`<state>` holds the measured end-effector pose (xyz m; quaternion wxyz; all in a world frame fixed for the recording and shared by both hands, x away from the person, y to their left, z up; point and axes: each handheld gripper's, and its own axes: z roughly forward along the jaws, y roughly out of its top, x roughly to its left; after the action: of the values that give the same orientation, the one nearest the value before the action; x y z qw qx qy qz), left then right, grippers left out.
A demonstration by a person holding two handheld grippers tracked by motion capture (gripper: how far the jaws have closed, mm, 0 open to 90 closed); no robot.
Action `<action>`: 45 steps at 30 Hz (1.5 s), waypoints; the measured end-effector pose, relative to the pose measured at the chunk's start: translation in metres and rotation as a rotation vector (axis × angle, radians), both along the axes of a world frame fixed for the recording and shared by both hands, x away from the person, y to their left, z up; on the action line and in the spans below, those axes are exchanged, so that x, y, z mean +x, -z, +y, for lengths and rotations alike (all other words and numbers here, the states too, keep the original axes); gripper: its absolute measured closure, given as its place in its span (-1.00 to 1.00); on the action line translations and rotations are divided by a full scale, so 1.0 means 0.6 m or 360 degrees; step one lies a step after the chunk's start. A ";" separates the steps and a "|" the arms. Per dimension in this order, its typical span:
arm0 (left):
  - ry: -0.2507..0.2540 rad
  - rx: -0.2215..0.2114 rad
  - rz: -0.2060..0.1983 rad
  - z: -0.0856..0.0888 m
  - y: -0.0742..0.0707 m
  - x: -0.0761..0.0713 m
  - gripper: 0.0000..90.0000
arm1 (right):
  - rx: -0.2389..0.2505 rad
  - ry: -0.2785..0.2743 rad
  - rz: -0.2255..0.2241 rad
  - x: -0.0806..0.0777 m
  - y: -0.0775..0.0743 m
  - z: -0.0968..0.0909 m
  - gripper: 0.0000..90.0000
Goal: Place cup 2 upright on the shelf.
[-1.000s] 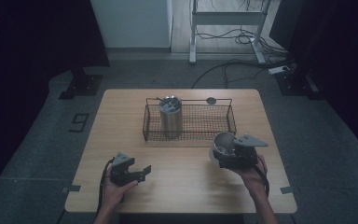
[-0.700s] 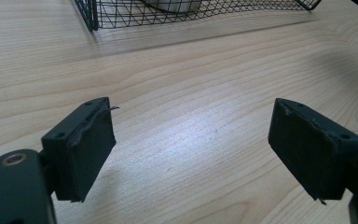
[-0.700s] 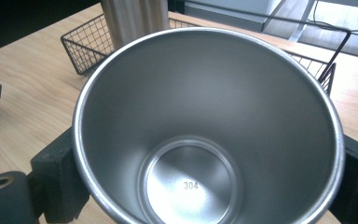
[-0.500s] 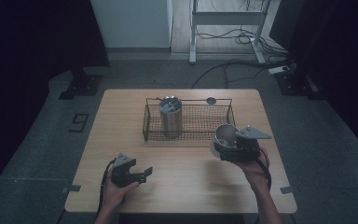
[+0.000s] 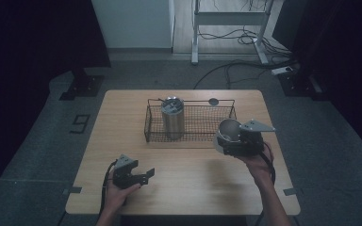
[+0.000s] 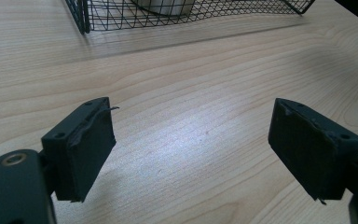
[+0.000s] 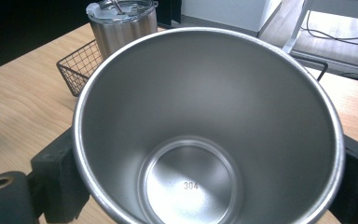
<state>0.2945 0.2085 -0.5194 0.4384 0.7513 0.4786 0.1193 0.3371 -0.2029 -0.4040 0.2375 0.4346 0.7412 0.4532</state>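
Two grippers were at the pale wooden table (image 5: pixel 193 188), and one held a cup.
The left gripper (image 5: pixel 146 175) sat low, jaws apart and empty. Behind it stood the black wire basket (image 5: pixel 207 123), with a lidded steel tumbler (image 5: pixel 172 117) in its left end. The right gripper (image 5: pixel 225 143) squeezed the open shiny steel cup (image 5: pixel 229 129), upright, just outside the basket's right end.

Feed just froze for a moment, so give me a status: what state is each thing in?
Right gripper: shut on cup.
Left gripper: open, empty.
Cup: empty, lidless, held off the table.
Tumbler: upright in basket, lidded.
Basket: on table.
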 end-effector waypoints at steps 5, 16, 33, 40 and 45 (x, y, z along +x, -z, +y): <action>0.0001 0.0003 -0.0003 0.000 0.001 0.000 -0.68 | -0.0027 -0.0002 0.0002 0.012 -0.008 0.001 -0.84; 0.0000 0.0010 -0.0002 -0.002 0.001 -0.001 -0.68 | -0.0049 -0.0004 -0.0016 0.025 -0.029 0.001 -0.84; -0.0004 0.0015 0.0000 0.000 0.002 -0.001 -0.68 | -0.0025 0.0021 -0.0024 0.051 -0.045 -0.004 -0.84; -0.0009 0.0017 0.0003 0.000 0.002 0.000 -0.68 | -0.0044 0.0022 -0.0030 0.060 -0.049 -0.002 -0.84; -0.0002 -0.0001 0.0005 0.000 0.000 -0.001 -0.68 | -0.0052 0.0024 -0.0031 0.068 -0.055 0.002 -0.84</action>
<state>0.2939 0.2086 -0.5196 0.4377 0.7511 0.4799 0.1182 0.3779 -0.2017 -0.3711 0.2552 0.4318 0.7428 0.4435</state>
